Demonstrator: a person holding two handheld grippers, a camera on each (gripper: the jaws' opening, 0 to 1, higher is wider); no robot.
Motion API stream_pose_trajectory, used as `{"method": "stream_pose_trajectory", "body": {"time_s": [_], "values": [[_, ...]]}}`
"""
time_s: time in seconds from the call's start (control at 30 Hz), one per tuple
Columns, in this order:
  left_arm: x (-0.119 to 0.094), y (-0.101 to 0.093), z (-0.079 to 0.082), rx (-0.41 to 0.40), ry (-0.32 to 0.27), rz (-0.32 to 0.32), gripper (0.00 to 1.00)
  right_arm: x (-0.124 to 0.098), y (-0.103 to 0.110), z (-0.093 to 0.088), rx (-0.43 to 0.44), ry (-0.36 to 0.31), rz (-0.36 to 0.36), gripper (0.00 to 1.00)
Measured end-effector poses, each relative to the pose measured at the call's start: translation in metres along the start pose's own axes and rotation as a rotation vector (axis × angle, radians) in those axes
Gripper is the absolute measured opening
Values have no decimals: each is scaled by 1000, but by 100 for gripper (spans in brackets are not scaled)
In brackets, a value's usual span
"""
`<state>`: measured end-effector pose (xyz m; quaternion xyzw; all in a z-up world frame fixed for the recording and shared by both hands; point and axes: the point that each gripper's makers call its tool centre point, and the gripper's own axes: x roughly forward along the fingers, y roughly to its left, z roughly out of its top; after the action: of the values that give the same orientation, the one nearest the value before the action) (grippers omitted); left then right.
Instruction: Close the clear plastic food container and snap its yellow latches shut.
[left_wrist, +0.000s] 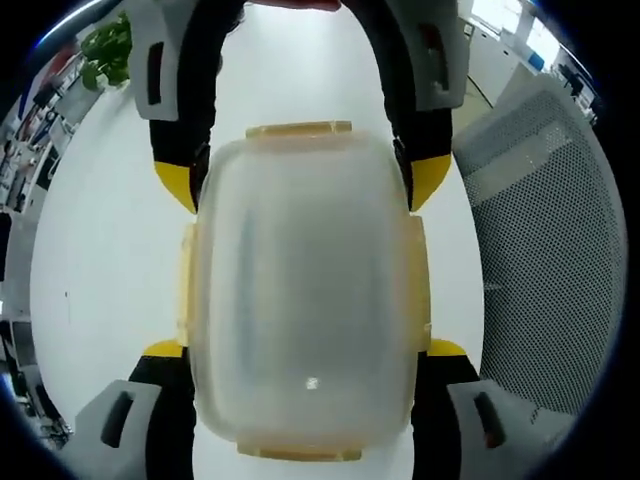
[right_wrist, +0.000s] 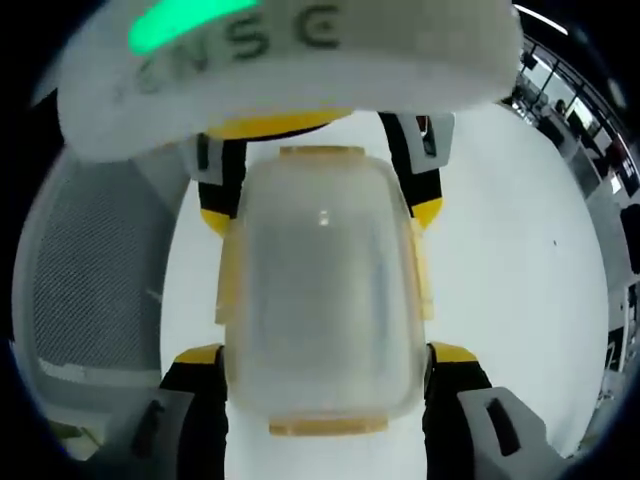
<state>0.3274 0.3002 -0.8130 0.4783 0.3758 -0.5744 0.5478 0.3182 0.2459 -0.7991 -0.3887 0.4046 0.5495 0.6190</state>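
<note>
Mid-frame in both views, the container (left_wrist: 305, 300) (right_wrist: 322, 290) sits on the white table (left_wrist: 110, 250), grasped from opposite ends by the left tool (left_wrist: 305, 400) and right tool (right_wrist: 325, 390).

One clear container (left_wrist: 305, 295) sits on one white table (left_wrist: 100, 260). Four yellow latches edge it, one per side, though the side ones are blurry. Two grippers (left_wrist: 305, 400) (right_wrist: 325, 390) flank it. One mesh chair (left_wrist: 555, 260) and one plant (left_wrist: 105, 50).
</note>
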Motion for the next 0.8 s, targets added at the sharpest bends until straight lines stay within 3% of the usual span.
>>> {"method": "stream_pose_trajectory", "body": {"time_s": [0.27, 0.37, 0.57, 0.7, 0.8], "values": [[1, 0, 0, 3, -4, 11, 91, 0, 0, 0, 1, 2, -3, 81], [3, 0, -4, 52, 18, 36, 92, 0, 0, 0, 0, 13, 0, 81], [1, 0, -11, 62, 20, 30, 92, 2, 0, 6, 11, -6, -6, 81], [-3, -5, -15, 57, 14, -11, 92, 4, 3, 12, 18, -16, 3, 80], [-10, -11, -13, -11, -19, -65, 89, 5, 5, 13, -18, 4, 6, 80]]}}
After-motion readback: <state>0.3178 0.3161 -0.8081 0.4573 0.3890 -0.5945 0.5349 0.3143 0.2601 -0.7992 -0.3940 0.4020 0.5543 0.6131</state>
